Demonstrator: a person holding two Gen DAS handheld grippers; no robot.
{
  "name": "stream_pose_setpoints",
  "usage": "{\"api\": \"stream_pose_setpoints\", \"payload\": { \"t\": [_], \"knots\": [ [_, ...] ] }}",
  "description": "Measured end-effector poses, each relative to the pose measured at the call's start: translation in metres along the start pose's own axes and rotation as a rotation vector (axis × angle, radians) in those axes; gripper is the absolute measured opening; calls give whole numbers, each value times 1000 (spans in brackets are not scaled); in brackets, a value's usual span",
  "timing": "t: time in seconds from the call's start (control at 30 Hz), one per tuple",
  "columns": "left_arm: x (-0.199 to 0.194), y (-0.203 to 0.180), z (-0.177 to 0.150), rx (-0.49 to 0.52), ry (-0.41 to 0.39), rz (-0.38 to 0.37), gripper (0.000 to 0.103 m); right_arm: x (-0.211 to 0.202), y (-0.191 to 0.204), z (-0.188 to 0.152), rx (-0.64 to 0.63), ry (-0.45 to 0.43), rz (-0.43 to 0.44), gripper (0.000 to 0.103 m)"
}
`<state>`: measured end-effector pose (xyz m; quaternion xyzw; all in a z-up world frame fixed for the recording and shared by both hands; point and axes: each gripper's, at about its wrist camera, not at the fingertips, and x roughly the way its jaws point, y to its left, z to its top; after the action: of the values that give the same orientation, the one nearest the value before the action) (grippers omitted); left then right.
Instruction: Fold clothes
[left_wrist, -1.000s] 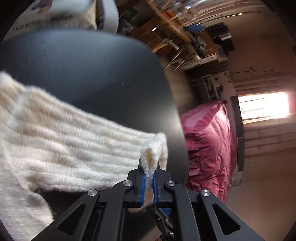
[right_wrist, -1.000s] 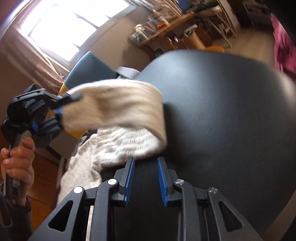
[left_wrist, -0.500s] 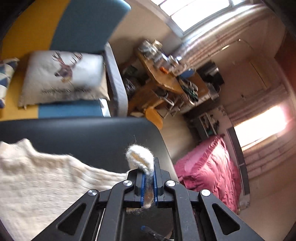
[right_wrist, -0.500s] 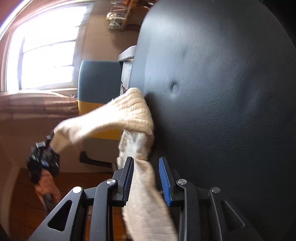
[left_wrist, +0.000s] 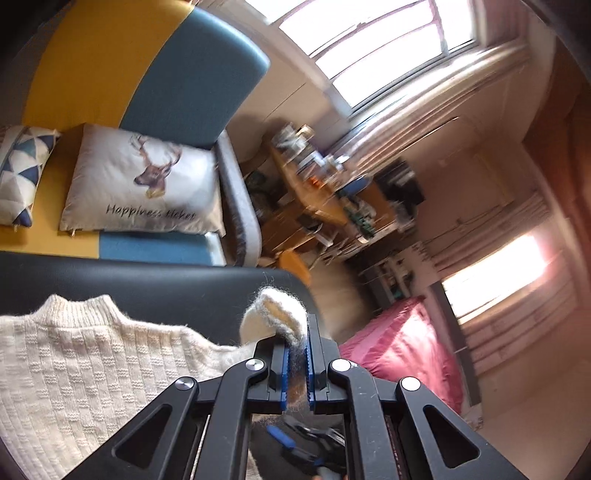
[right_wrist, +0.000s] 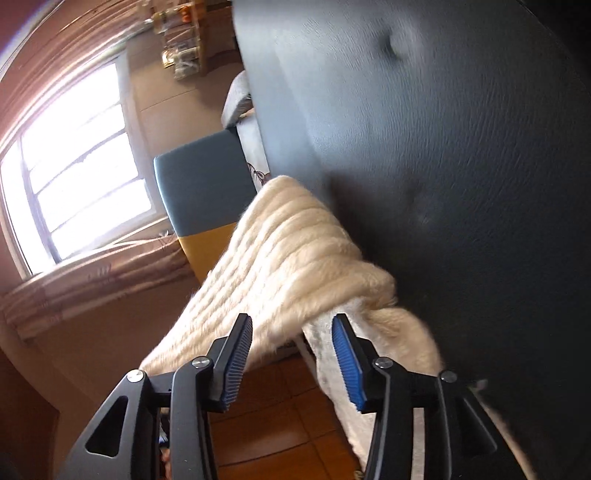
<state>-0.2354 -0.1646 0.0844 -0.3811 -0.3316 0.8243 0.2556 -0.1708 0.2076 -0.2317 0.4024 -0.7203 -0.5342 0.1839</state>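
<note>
My left gripper (left_wrist: 297, 363) is pinching a fuzzy cream sleeve cuff (left_wrist: 273, 314) between its blue ribbed pads, the jaws standing nearly together with the wool bunching up above them. My right gripper (right_wrist: 291, 363) is opening its jaws as I watch; a band of the same knit is hanging between the pads, and I am seeing no pad pressing on it.

Taking the black table (left_wrist: 155, 291) as my landmark, and going from the biggest thing down: its top is showing as a broad, dark, leathery sheet with a fine pebbled grain, a rounded edge and a few shallow dimples. Behind the table a sofa (left_wrist: 192, 74) is standing, its smooth upholstery running in blocks of teal and mustard yellow, with a grey padded arm.

On the table the cream sweater (left_wrist: 66, 369) is lying flat, thick and soft, its basket-weave checks running across the body and a ribbed collar curving up at the far edge. In the right wrist view its sleeve is draping over the table's edge in plump, rounded ribs, hazy with loose fibres.

Beyond the table, on the sofa seat, a pale square cushion (left_wrist: 144, 184) printed with a deer head is leaning, and beside it a smaller cushion (left_wrist: 22, 173) in blue and white triangles.
</note>
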Motion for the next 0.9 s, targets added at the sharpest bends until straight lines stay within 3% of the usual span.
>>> {"api": "stream_pose_setpoints", "payload": {
  "t": [0.17,0.47,0.67,0.9],
  "knots": [
    [-36,4,0,29,-42,-28,7,30,-2,-6,48,-32,0,68],
    [-89,53,-18,4,-85,13,7,35,12,-6,-58,-156,-75,69],
    [-106,147,-51,-142,-93,125,7,37,17,-13,-194,-115,-116,69],
    [-93,277,-119,-400,-2,329,7,56,21,-24,-331,-37,-197,69]
  ]
}}
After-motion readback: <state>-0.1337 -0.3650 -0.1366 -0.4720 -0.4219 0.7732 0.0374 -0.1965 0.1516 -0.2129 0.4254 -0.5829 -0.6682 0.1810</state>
